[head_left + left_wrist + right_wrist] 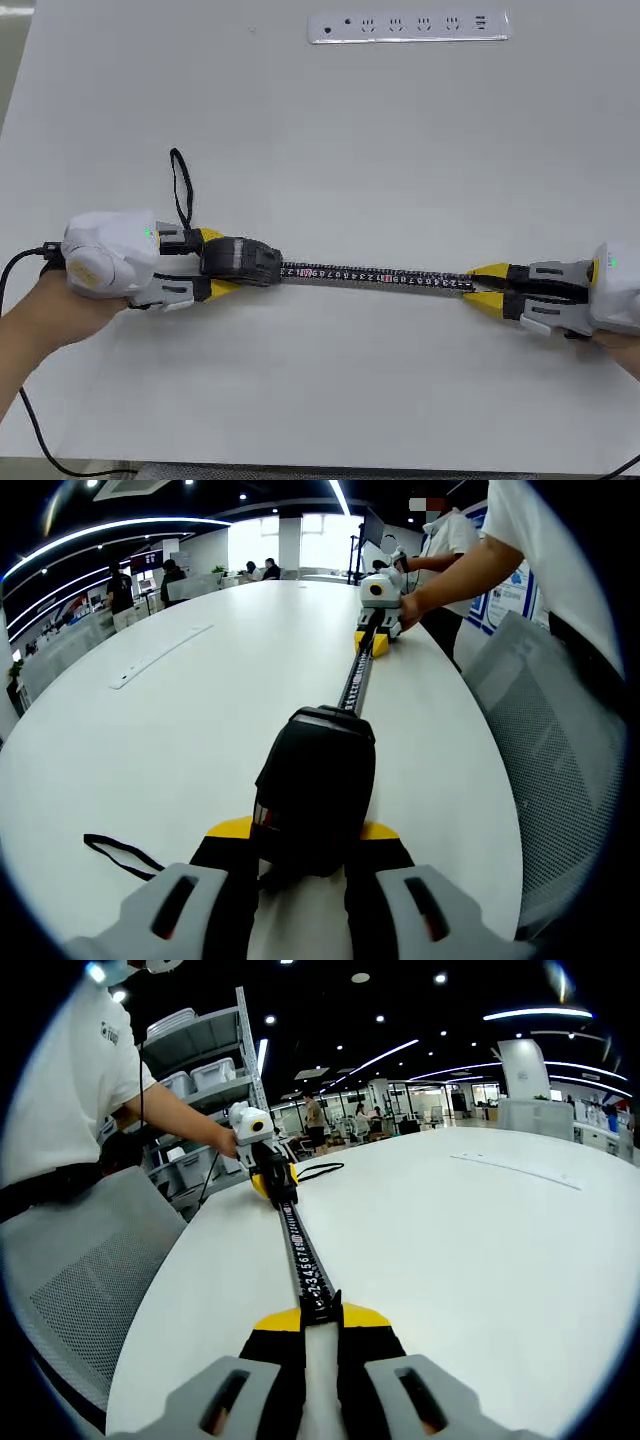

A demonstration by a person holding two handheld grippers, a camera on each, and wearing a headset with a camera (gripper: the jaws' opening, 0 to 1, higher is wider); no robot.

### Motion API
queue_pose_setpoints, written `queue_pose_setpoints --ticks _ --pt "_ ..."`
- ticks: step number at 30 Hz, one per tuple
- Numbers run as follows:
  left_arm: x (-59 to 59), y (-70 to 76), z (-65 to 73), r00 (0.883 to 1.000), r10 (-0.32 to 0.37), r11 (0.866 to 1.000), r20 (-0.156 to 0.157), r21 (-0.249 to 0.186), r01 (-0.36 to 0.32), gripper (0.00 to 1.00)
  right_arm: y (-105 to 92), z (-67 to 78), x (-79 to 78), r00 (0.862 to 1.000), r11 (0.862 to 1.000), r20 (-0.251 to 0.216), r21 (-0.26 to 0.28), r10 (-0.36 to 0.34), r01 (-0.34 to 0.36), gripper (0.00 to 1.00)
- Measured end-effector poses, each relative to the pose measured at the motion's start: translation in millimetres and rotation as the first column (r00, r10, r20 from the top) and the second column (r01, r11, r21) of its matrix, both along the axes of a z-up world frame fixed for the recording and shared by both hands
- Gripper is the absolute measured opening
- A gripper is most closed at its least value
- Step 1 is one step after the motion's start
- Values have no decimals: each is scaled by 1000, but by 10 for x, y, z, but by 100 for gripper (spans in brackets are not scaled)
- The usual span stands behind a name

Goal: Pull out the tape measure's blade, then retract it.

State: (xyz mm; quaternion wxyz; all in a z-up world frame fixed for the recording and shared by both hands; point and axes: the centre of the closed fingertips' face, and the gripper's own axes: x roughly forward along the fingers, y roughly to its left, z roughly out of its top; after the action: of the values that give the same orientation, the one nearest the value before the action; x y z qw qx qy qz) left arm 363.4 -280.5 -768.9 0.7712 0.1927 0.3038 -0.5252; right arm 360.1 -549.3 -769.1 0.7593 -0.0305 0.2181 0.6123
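Tape measure (242, 261) sits clamped between left tongs (219, 263); right tongs (479, 286) pinch its extended blade (375, 275) over the table (330, 130)

Left white-and-yellow two-jaw tool (221, 262) clamped around black tape-measure case (252, 262), right matching tool (477, 286) pinching black blade end (462, 283), tools well apart

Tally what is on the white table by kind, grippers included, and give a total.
tape measure, blade pulled out: 1
power strip: 1
grippers: 2, the left gripper and the right gripper
Total: 4
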Motion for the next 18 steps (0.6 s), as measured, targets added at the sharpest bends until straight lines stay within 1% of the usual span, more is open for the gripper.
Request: queue_pose_setpoints --ticks 12,13,18 --pt "0 -3 3 1000 0 1000 0 4 0 29 -169 6 -25 1000 1000 7 -5 -19 19 8" --pt "-1 -4 2 1000 0 1000 0 5 0 29 -179 8 -31 1000 1000 2 -3 -21 21 8" --pt "0 -6 3 1000 3 1000 1 4 -3 29 -160 12 -19 1000 1000 2 -2 -23 23 9"
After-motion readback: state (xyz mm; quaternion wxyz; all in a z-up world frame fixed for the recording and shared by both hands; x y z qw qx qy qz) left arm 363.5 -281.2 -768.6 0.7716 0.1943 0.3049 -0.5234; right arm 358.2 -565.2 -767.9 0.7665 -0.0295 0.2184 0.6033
